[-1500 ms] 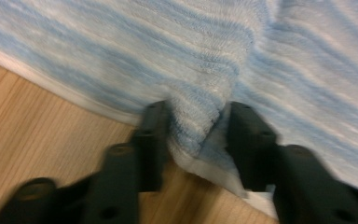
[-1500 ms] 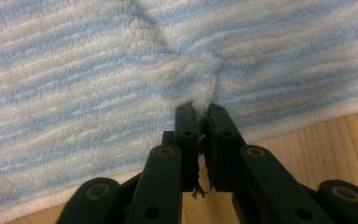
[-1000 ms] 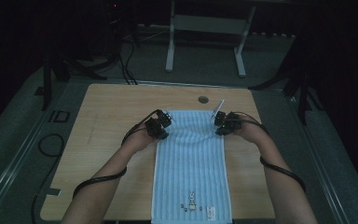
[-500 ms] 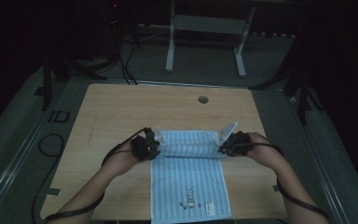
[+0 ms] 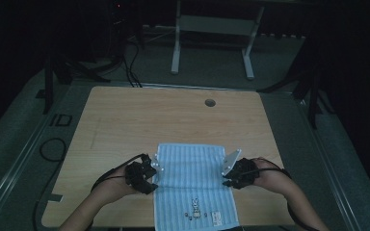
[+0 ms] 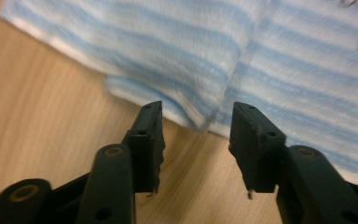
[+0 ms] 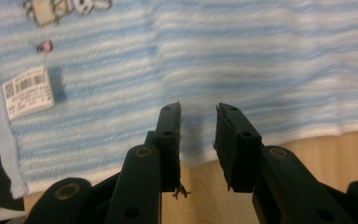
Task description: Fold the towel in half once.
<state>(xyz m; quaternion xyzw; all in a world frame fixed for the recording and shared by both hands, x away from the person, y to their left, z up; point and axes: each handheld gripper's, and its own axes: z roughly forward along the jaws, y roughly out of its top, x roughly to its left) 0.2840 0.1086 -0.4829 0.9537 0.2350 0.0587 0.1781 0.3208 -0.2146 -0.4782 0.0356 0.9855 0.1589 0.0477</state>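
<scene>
Flanking the folded blue striped towel (image 5: 192, 185), the left claw (image 5: 150, 174) and right claw (image 5: 227, 177) have just been opening; their jaws stand apart, gripping nothing. This towel lies at the desk's (image 5: 173, 120) near edge, its fold across the middle.

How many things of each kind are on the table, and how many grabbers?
Towel, blue and white stripes, folded: 1
Paper tag on the towel: 1
Grippers, black: 2, the left gripper and the right gripper, both with jaws apart at the towel's side edges
Total: 4
</scene>
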